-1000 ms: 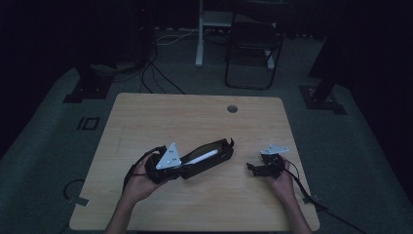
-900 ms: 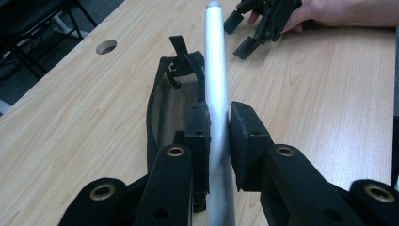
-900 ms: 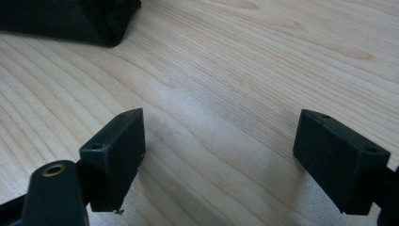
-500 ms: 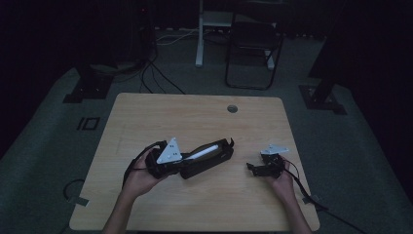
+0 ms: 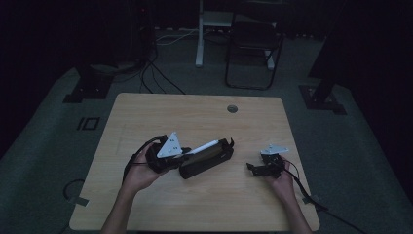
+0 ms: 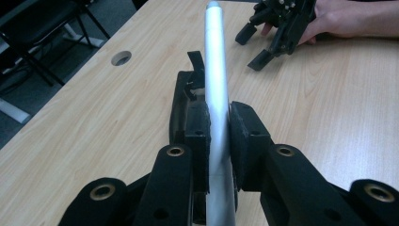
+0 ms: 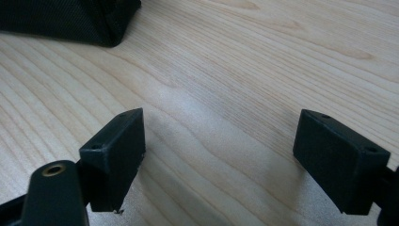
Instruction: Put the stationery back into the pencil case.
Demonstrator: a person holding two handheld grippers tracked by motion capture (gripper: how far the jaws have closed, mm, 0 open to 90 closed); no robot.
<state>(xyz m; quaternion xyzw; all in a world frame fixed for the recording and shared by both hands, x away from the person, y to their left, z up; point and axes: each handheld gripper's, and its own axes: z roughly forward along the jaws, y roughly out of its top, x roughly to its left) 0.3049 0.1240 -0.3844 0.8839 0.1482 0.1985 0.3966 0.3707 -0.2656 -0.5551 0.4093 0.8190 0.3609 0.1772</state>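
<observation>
Tabletop [image 5: 204,204] is carrying the black case [image 5: 207,161], which is lying lengthwise left-to-right. Left claw [image 6: 219,136] is clenching the silver pen [image 6: 216,70], its axis running along the case directly above the opening. Right claw [image 7: 219,155] is resting released, well apart to the right.

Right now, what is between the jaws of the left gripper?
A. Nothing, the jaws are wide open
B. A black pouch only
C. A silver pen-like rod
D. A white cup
C: in the left gripper view the two black pads of the left gripper press on both sides of a silver rod, which points out over the black case lying on the table.
</observation>
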